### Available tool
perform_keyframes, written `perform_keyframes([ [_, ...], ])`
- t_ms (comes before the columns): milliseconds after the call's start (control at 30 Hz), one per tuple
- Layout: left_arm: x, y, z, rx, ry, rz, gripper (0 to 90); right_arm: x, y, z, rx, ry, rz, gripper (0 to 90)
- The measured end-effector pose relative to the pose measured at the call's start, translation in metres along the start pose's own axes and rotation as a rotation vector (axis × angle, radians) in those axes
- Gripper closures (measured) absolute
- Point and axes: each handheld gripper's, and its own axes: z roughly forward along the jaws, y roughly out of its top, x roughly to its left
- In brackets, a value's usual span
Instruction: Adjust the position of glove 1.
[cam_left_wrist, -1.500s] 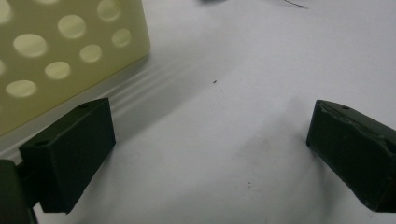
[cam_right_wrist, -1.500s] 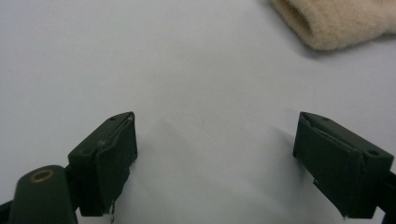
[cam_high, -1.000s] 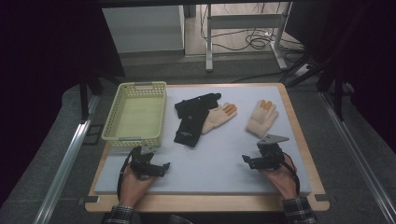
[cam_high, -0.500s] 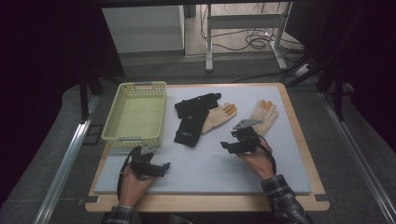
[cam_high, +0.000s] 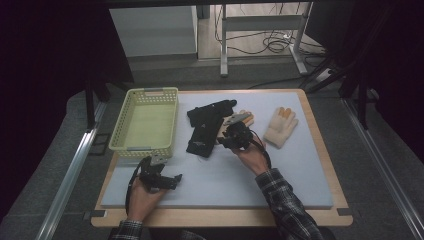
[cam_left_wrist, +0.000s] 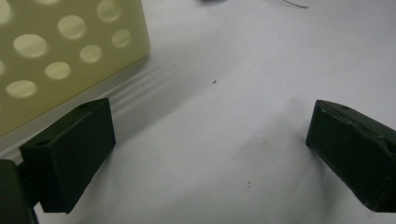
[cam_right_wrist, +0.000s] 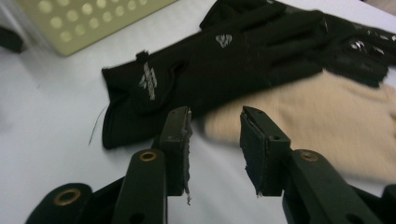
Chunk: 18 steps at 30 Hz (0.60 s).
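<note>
Two black gloves (cam_high: 206, 125) lie overlapped mid-table; in the right gripper view the nearer black glove (cam_right_wrist: 224, 60) stretches across the frame. A beige glove (cam_right_wrist: 327, 116) lies partly under it, its cuff just beyond my right gripper (cam_right_wrist: 215, 116). That gripper's jaws have just been closing and stand part-open, with only a cuff edge near the tips and nothing pinched. From above, the right gripper (cam_high: 226, 137) hovers at this beige glove (cam_high: 246, 117). A second beige glove (cam_high: 281, 126) lies to the right. My left gripper (cam_high: 172, 180) rests near the front edge, and in its own view the left gripper (cam_left_wrist: 210, 140) is wide open and empty.
A pale yellow perforated basket (cam_high: 145, 92) stands at the table's left, and its basket wall (cam_left_wrist: 56, 46) is close beside the left jaw. The grey mat (cam_high: 280, 175) covers the wooden tabletop. Dark floor, rails and cables surround the table.
My right hand has moved left and slightly away, from the table's right side to the beige glove by the black gloves, and its jaws have narrowed. The left hand has stayed put.
</note>
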Motion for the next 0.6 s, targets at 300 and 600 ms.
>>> perform_keyframes([
  [300, 0.0, 0.0, 0.0, 0.001, 0.0, 0.0, 1.6, 0.002, 0.02, 0.037, 0.005, -0.057, 0.005, 42.2],
  [600, 0.0, 0.0, 0.0, 0.003, 0.0, 0.001, 1.6, 0.005, 0.012, 0.058, 0.058, -0.11, -0.031, 79.0],
])
